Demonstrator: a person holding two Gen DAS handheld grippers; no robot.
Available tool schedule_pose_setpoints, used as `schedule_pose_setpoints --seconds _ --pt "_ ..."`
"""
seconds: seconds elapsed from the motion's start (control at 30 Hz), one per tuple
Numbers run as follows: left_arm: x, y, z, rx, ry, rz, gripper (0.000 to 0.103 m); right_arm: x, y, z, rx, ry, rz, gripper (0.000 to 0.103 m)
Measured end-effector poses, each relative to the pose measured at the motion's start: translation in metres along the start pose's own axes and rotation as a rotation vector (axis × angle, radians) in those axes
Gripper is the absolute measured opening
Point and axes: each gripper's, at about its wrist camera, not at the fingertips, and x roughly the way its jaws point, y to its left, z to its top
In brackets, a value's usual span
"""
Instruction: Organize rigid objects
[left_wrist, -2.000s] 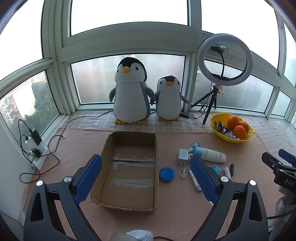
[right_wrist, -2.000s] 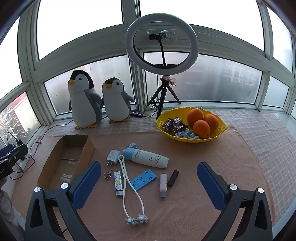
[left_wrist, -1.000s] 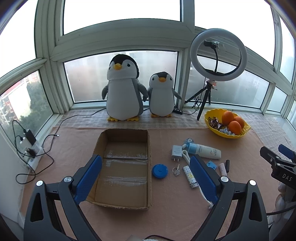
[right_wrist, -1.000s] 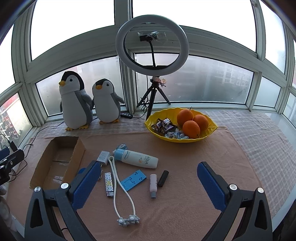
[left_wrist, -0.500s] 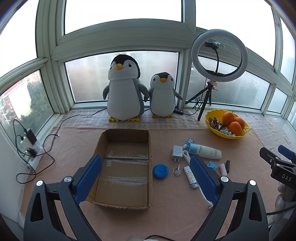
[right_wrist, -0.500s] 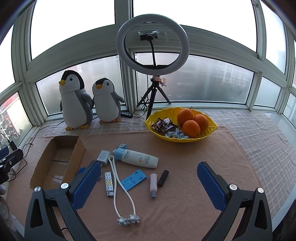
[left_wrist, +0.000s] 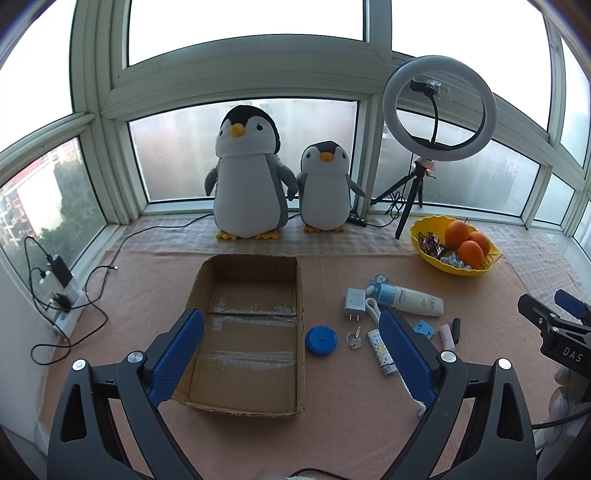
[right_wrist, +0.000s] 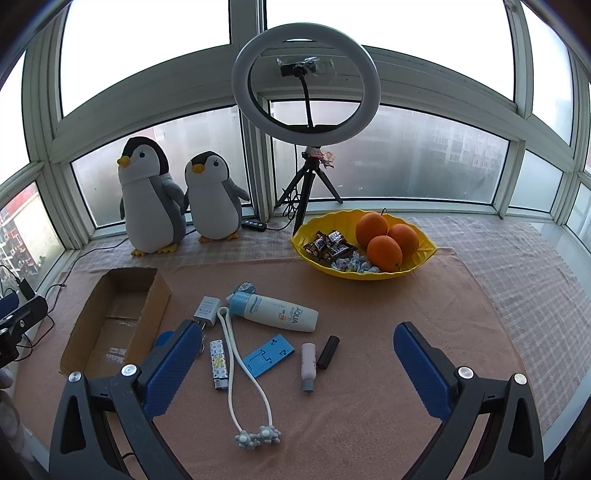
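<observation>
The blue-padded fingers of the left gripper stand wide apart and hold nothing, raised above the near edge of the pink cloth-covered surface. Between them in the left wrist view lies the open brown cardboard box, with only tape strips on its floor. Just beside the box's right wall sit a round blue disc and a small set of keys.

The right gripper is likewise spread open and empty, hanging over the loose items. Nearest its fingers, a white looped cord with two grey flower-shaped ends runs away from the camera. Left of it lies a patterned white lighter, close to the left finger; right of it lie a flat blue plastic phone stand, a small pale pink tube and a short black cylinder, the last two almost touching. Further back lie a white plug adapter and a white sunscreen bottle with a blue cap, on its side.

Toward the far right corner of the cloth stands a yellow bowl with oranges and wrapped sweets. On the windowsill beyond stand two plush penguins and a white ring light on a black tripod.
</observation>
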Motion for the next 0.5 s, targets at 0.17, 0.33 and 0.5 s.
schedule_pose_setpoints --seconds 0.17,0.33,0.5 --pt "0.0007 0.0005 -0.0002 0.0 0.0 0.001 0.096 0.0012 0.0 -0.0014 0.001 0.003 0.003 0.103" --pt "0.0041 0.0019 -0.0012 -0.003 0.003 0.003 0.096 0.0035 0.001 -0.0019 -0.002 0.009 0.004 0.103" --pt "0.0058 0.003 -0.0013 -0.006 0.004 0.005 0.096 0.0046 0.0025 -0.002 -0.001 0.012 0.004 0.103"
